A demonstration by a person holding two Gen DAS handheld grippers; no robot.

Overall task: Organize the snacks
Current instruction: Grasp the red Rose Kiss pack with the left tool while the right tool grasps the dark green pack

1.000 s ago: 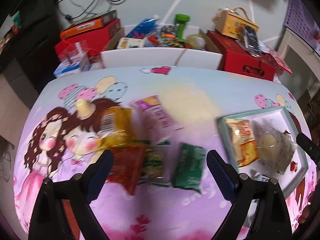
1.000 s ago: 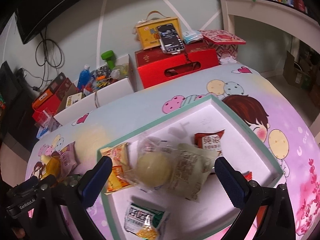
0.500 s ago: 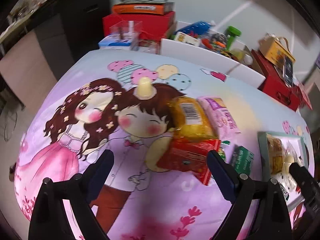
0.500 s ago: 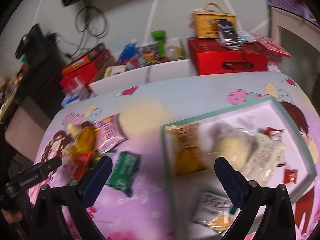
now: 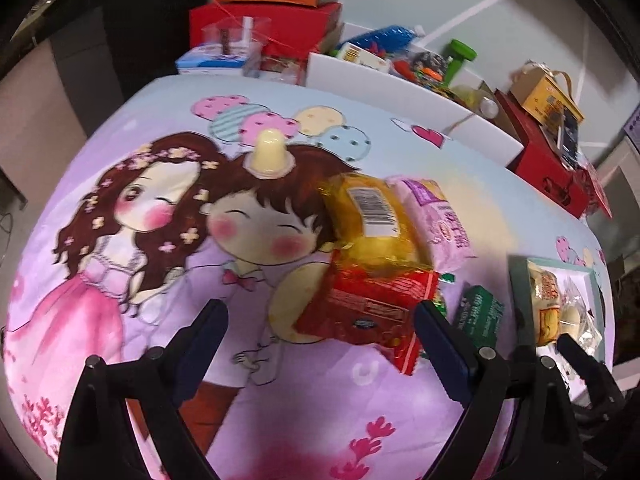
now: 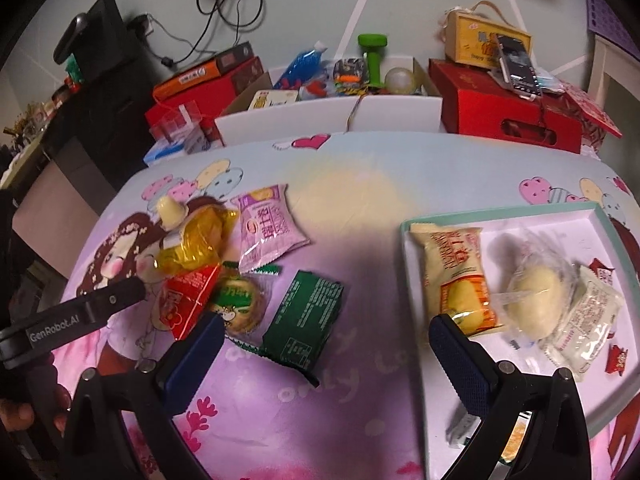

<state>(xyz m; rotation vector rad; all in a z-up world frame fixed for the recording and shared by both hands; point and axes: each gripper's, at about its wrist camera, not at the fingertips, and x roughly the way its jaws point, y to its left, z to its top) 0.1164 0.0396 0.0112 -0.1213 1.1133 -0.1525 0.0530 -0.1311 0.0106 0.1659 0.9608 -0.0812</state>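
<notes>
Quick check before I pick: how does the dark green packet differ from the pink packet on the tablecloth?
The dark green packet is dark, printed in fine text, and lies alone near the tray; the pink packet is pale pink with a yellow top and lies farther back, its edge against the yellow bag. The green one sits between the right hand-held gripper's open jaws, while the pink one lies beyond them. Both are flat, sealed and outside the tray.

My left gripper (image 5: 320, 326) and my right gripper (image 6: 322, 336) both tilt steeply downward, jaws spread wide, gripping nothing.
</notes>
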